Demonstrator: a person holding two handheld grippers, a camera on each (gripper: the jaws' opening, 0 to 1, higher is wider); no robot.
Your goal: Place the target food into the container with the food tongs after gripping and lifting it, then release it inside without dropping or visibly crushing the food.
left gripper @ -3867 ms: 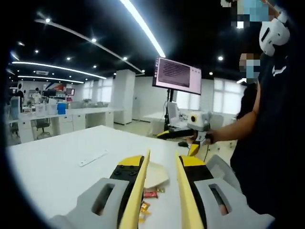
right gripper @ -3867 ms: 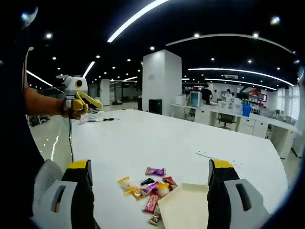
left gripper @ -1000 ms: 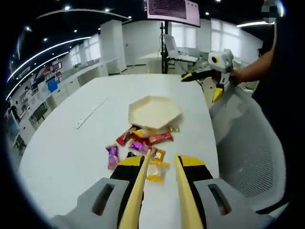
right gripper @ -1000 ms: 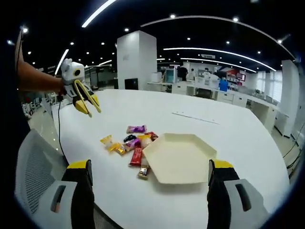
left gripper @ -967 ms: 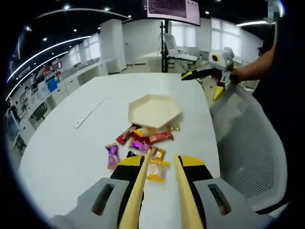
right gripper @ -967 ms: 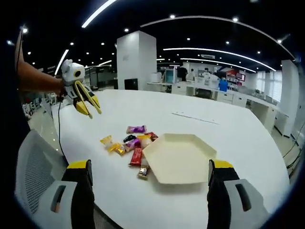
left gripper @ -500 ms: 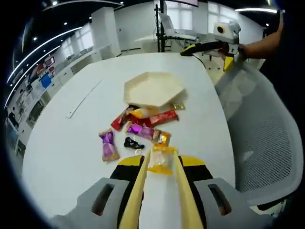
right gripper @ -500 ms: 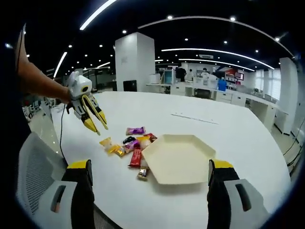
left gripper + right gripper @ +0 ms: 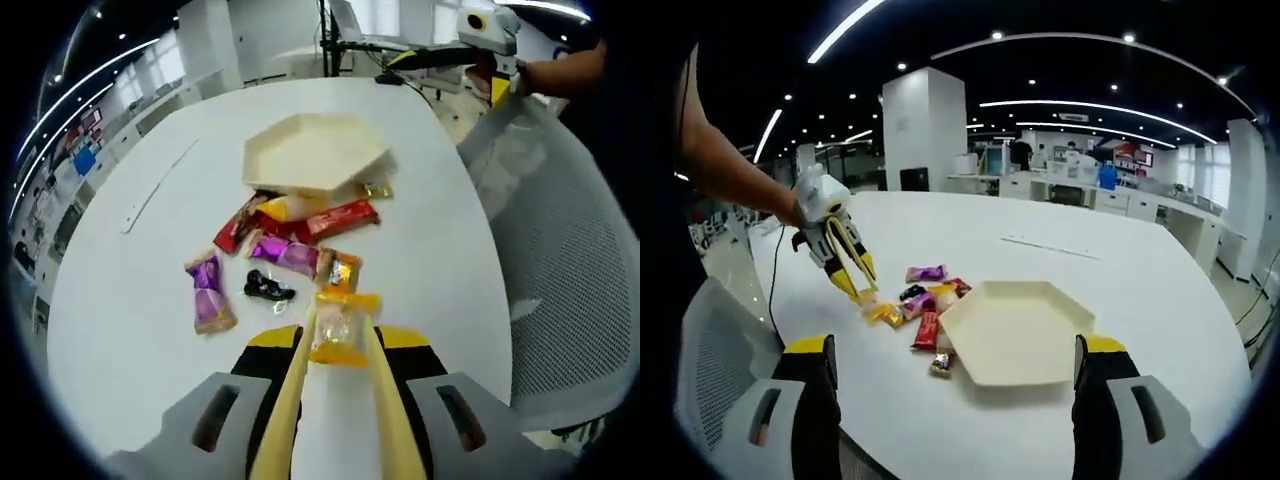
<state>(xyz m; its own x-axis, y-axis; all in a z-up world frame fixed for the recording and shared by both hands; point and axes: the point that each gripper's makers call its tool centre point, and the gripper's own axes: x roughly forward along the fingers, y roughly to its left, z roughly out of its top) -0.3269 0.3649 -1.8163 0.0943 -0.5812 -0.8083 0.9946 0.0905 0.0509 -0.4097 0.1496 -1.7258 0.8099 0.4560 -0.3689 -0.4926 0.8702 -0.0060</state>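
A pile of small wrapped snacks (image 9: 290, 245) lies on the white table (image 9: 120, 320) beside a beige hexagonal tray (image 9: 315, 150). A yellow-wrapped snack (image 9: 338, 340) sits at the near end of the pile, between the tips of my left gripper (image 9: 337, 322), whose narrow jaws stand on either side of it, open. In the right gripper view that left gripper (image 9: 862, 290) points down at the yellow snack (image 9: 880, 312) at the left end of the pile (image 9: 925, 305). The tray (image 9: 1015, 335) lies in front of my right gripper (image 9: 952, 348), which is wide open and holds nothing.
A grey mesh chair (image 9: 560, 250) stands at the table's edge, also in the right gripper view as the chair (image 9: 710, 350). A thin white strip (image 9: 155, 185) lies on the table beyond the tray. A person's hand holds the right gripper (image 9: 440, 55) off the table's far side.
The left gripper has come down and forward onto the pile, so the yellow-wrapped snack now lies between its tips. The right gripper has stayed still and open.
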